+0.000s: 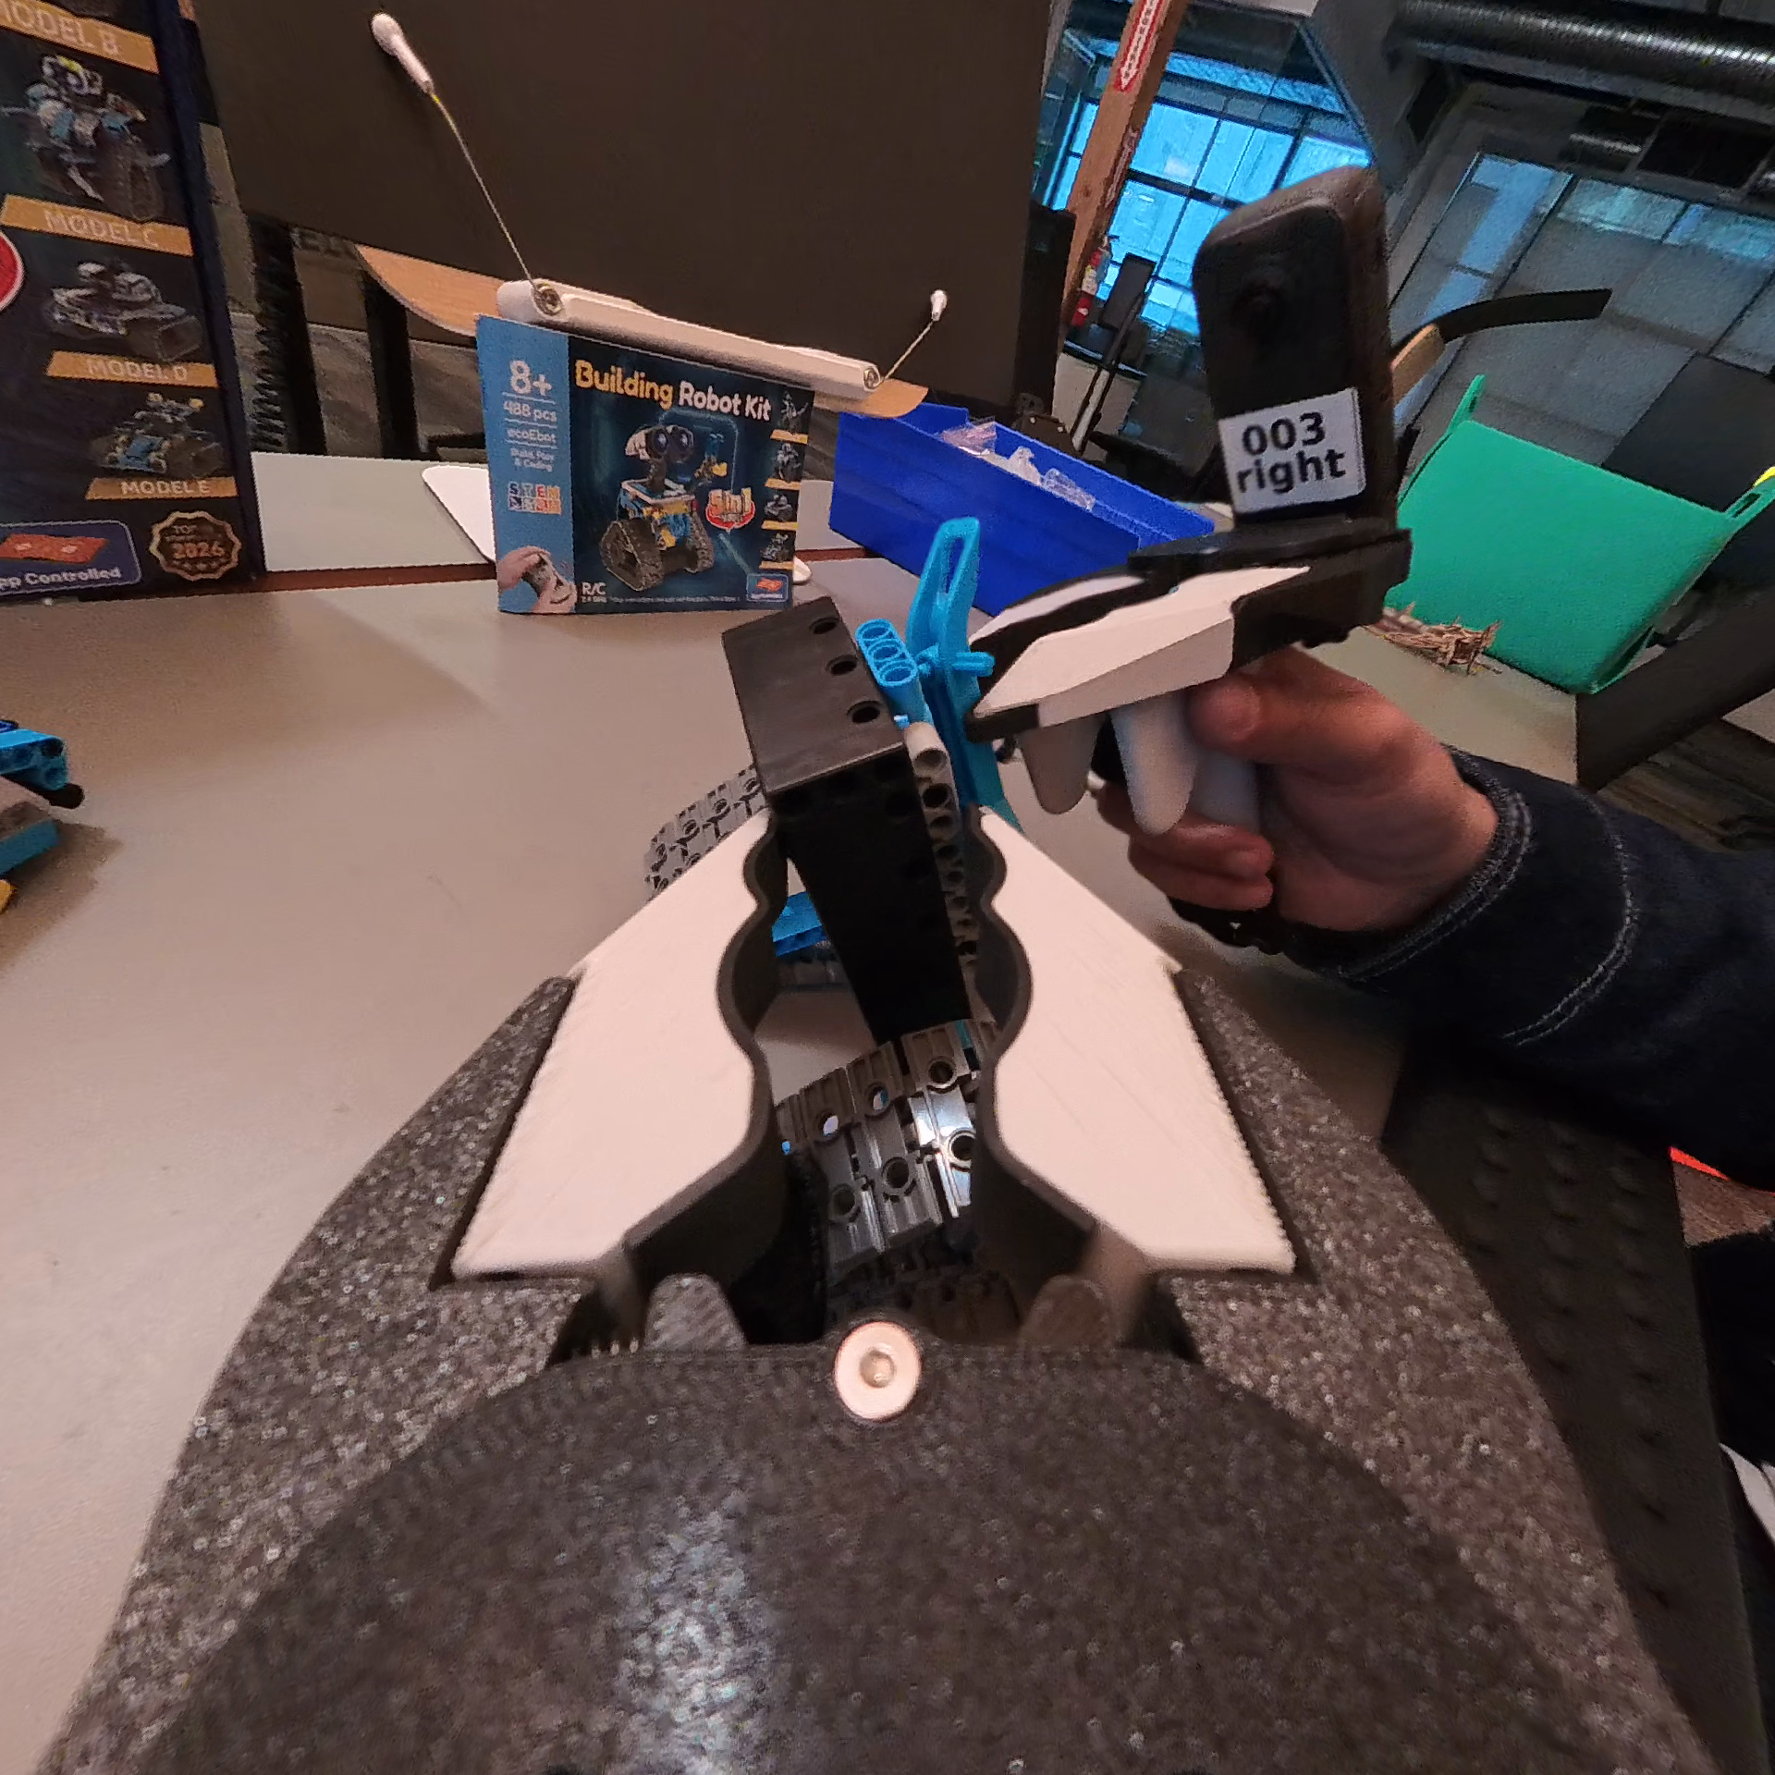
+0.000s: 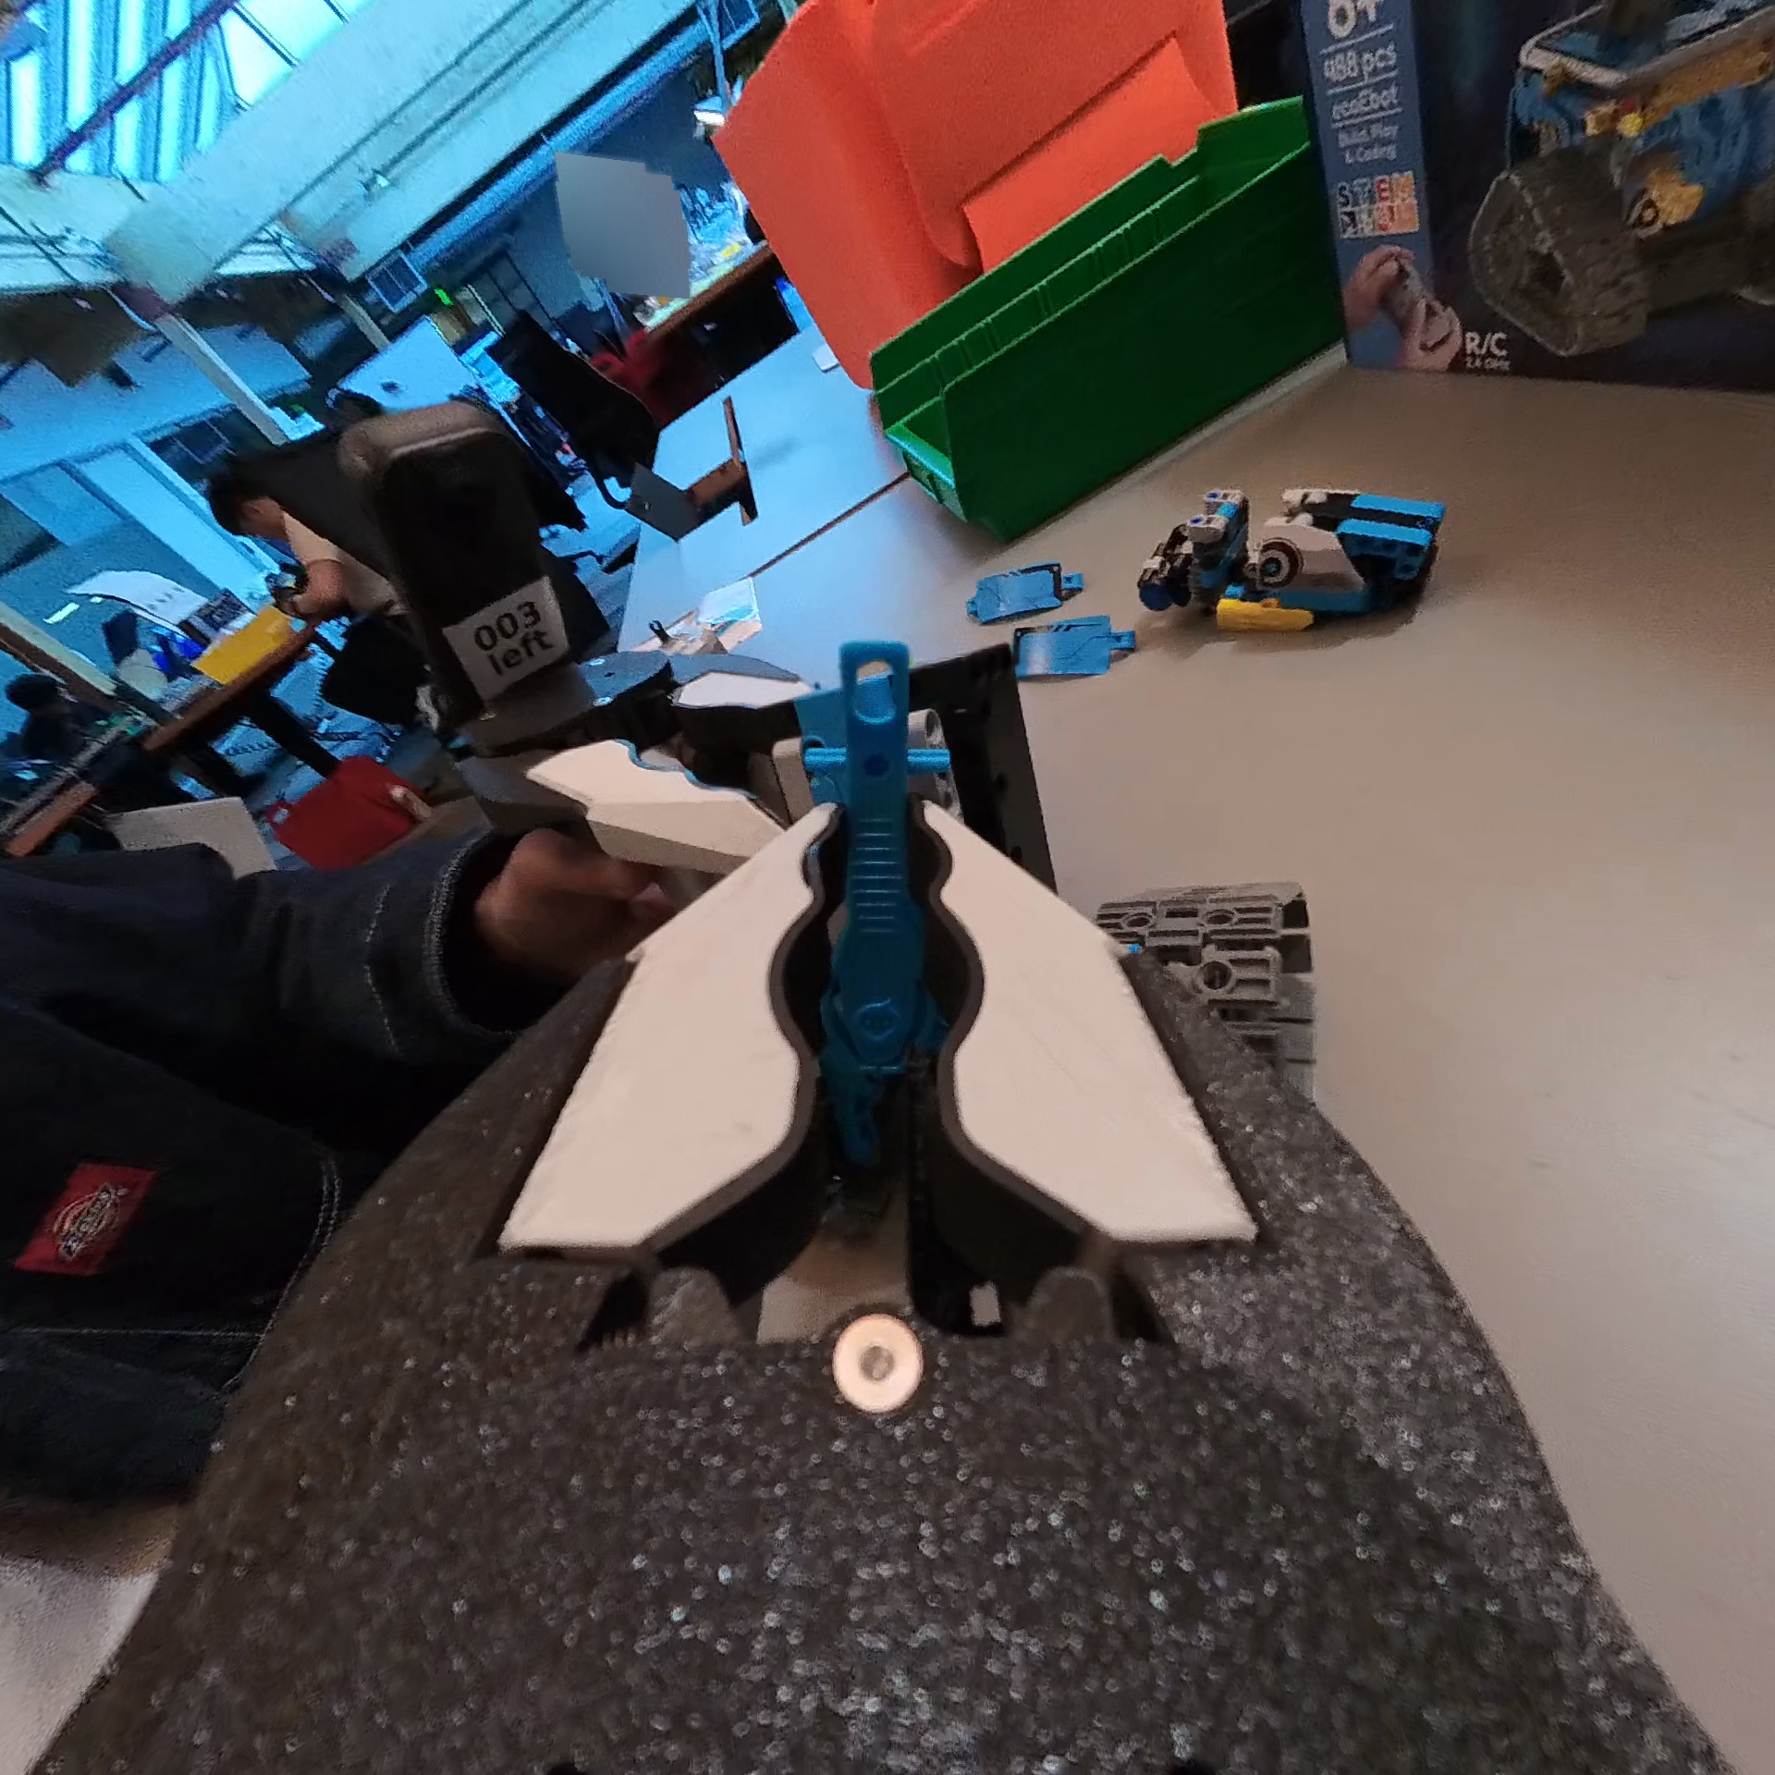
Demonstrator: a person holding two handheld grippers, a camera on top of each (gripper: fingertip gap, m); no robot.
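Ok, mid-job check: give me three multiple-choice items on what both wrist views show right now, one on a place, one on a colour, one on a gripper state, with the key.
1. Where is the green bin?
A. on the table beside the orange folder
B. in the left gripper
C. on top of the kit box

2. What colour is the tool in the right gripper?
A. red
B. blue
C. yellow

3. How is the left gripper set?
A. wide open and empty
B. out of view
C. shut on the black block

Key:
1 A, it sits on the table with the orange folder standing right by it.
2 B, the blue tool runs between the white fingers.
3 C, the fingers clamp the black block from both sides, the grey tracked base below it.
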